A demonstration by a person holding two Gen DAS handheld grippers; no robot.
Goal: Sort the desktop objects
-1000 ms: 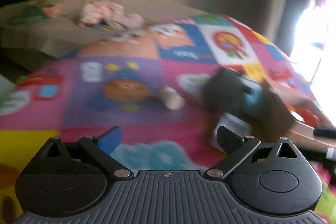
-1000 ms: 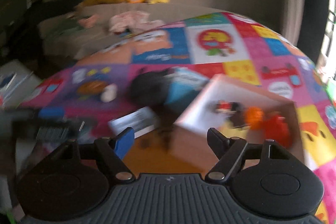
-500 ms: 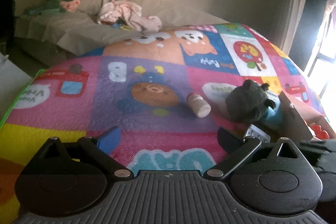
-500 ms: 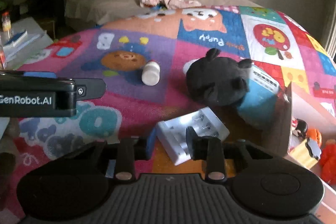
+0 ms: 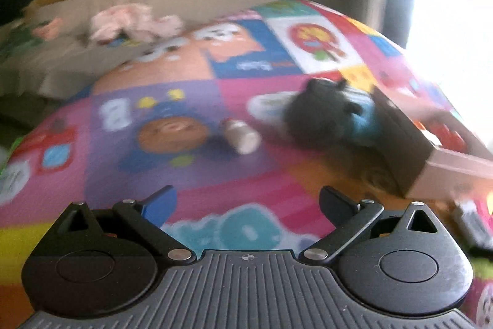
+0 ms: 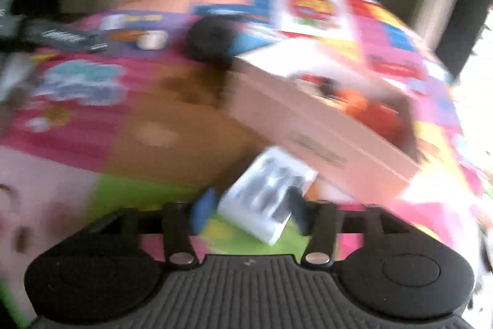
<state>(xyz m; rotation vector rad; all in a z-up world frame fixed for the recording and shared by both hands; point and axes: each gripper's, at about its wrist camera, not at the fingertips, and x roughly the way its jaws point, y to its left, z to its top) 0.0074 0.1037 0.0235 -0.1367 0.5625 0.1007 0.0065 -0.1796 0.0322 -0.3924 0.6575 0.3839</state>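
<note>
In cardboard box point(image 6: 323, 125): orange-red toys point(image 6: 363, 110). Right gripper point(image 6: 251, 210) opening around white charger point(image 6: 268, 193); left gripper point(image 5: 246, 202) spread.

A play mat point(image 5: 191, 181) of bright patchwork squares in pink, purple, blue, yellow and green carries cartoon prints. The plush toy point(image 5: 320, 116) is black, the box point(image 6: 308, 119) pale pink, the charger point(image 6: 265, 193) white.

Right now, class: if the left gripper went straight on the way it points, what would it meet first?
Probably just the play mat: nothing lies between the open left gripper and it. The small bottle lies further along that line, though blur and fisheye make depth uncertain.
</note>
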